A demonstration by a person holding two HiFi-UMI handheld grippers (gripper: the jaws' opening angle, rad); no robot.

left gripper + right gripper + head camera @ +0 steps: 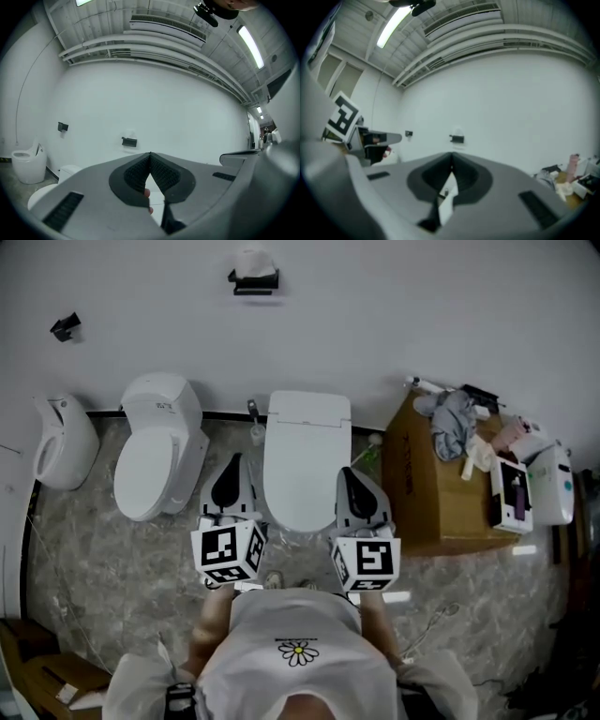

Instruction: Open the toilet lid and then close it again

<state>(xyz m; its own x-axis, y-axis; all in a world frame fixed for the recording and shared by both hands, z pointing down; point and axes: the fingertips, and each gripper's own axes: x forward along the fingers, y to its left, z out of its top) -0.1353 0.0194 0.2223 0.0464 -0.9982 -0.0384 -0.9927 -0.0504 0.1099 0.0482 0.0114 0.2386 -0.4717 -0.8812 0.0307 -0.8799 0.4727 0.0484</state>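
White ceramic fixtures line the back wall. L to R, head view:

1. Small white floor-standing bowl point(61, 442), far left.
2. White toilet with rounded tank point(159, 456), cover down. Not centred on the operator, so judged not the work unit.
3. Left gripper point(234, 465). Pads pressed together tip to tip, nothing between them.
4. White toilet with flat rectangular tank point(309, 418), directly ahead of the operator. Its lid point(300, 479) lies flat on the bowl, shut.
5. Right gripper point(349, 474). Pads likewise together, empty.
6. Brown cardboard box point(436, 484) against the wall, loaded w/ cloth, bottles and misc. items.

Reasoning: the grippers flank the bowl front, one per side, neither touching it. This is probably a neutral stance that puts either tool near the lid's front edge. Closed pads suit hooking or pushing an edge rather than pinching it.

Qty: toilets 2; small bowl 1; grippers 2; box 1; black wall-mounted paper holder point(253, 279) 1.
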